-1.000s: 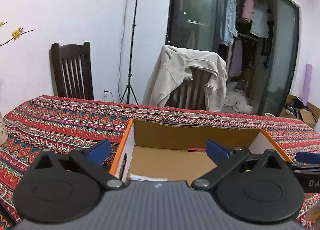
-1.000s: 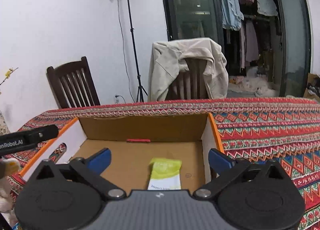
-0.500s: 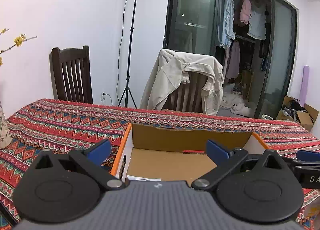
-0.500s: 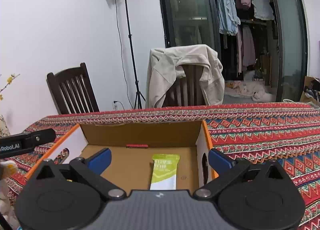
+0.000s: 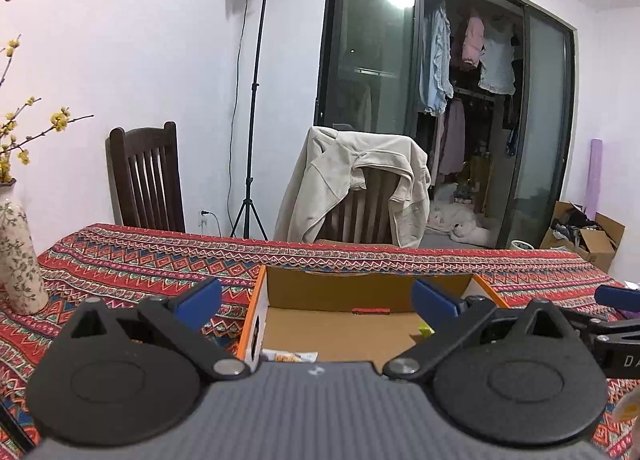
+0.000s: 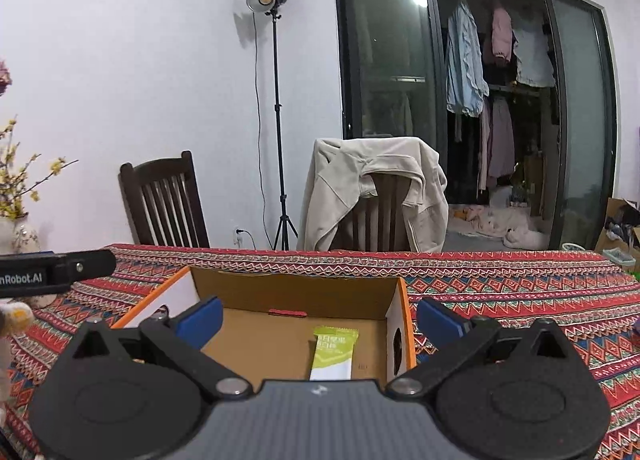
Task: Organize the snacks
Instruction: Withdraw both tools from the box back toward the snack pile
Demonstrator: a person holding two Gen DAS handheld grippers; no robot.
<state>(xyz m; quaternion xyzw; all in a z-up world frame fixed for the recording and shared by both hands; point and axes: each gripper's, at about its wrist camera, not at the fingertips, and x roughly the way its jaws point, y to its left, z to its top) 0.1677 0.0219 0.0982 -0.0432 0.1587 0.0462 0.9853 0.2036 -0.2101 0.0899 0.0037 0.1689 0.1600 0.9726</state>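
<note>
Now both of your grippers hang above the near side of the cardboard box [image 6: 288, 292], and both are spread wide with nothing between the blue pads. The left gripper [image 5: 316, 302] looks over the left wall of the box; the right gripper [image 6: 318, 318] looks over the right half of it, with the right wall between its fingers.

The thing that matters is the green snack packet [image 6: 334, 352]. It lies flat on the box floor, in the right part, near the right wall but not touching it as far as I can judge. Its long axis runs away from you, toward the far wall, so it is in line with the fingers of your right gripper and almost directly under and before them. Its near, white end goes under the gripper body and is hidden.

From the left wrist view only a small green corner [image 5: 425, 327] shows beside the right pad, so the left gripper is clearly farther. Near it, at the close left edge of the box, a second packet [image 5: 289, 356] with orange print shows only partly.

I judge the right gripper is the nearer one for the green packet. Other snacks outside the box are not visible on the patterned tablecloth [image 6: 520, 288].
</note>
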